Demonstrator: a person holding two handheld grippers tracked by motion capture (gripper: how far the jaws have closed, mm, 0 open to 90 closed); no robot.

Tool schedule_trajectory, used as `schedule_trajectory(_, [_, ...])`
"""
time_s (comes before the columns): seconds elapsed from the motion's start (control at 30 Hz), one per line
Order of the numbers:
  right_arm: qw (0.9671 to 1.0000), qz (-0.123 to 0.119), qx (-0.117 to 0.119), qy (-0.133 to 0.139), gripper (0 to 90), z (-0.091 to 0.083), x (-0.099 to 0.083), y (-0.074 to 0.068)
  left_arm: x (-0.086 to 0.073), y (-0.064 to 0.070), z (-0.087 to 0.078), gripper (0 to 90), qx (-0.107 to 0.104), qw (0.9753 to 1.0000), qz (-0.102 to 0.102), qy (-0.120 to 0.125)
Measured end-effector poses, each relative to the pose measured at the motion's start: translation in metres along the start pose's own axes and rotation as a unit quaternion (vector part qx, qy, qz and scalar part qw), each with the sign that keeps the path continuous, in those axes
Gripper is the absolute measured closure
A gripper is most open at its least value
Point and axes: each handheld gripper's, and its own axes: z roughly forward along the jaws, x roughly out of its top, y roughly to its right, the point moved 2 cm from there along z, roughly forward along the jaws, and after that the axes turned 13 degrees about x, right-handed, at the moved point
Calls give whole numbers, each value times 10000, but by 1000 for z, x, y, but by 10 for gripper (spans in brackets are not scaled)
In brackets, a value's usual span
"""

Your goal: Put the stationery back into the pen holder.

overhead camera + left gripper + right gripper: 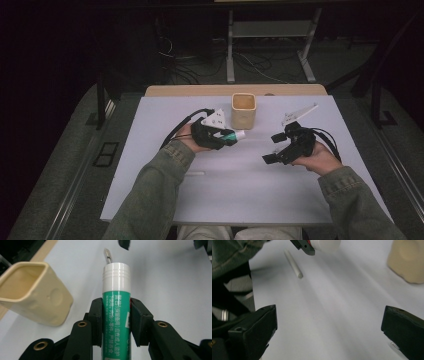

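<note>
The left gripper (116,322) is clamping a green tube (116,315), cap pointing forward, the cup (32,293) sitting just left. The right gripper (329,332) is hanging wide open.

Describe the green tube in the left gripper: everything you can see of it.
The green tube is a round stick with a green body printed in white Chinese text and a ribbed white cap; it looks like plastic. The cap is on. The left gripper clamps the body between its black fingers, the cap end pointing away from the hand. It is held above the white table, just beside the cream square cup, apart from it.
</note>
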Motion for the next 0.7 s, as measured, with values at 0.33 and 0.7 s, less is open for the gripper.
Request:
schedule_trajectory(0.33, [9983,54,-156,554,1,-5,-22,-9,10,-14,-2,645,106,9983,-429,368])
schedule_trajectory(0.7, [9956,243,-372,825,1,-3,-54,-13,21,-25,6,645,101,9956,-713,605])
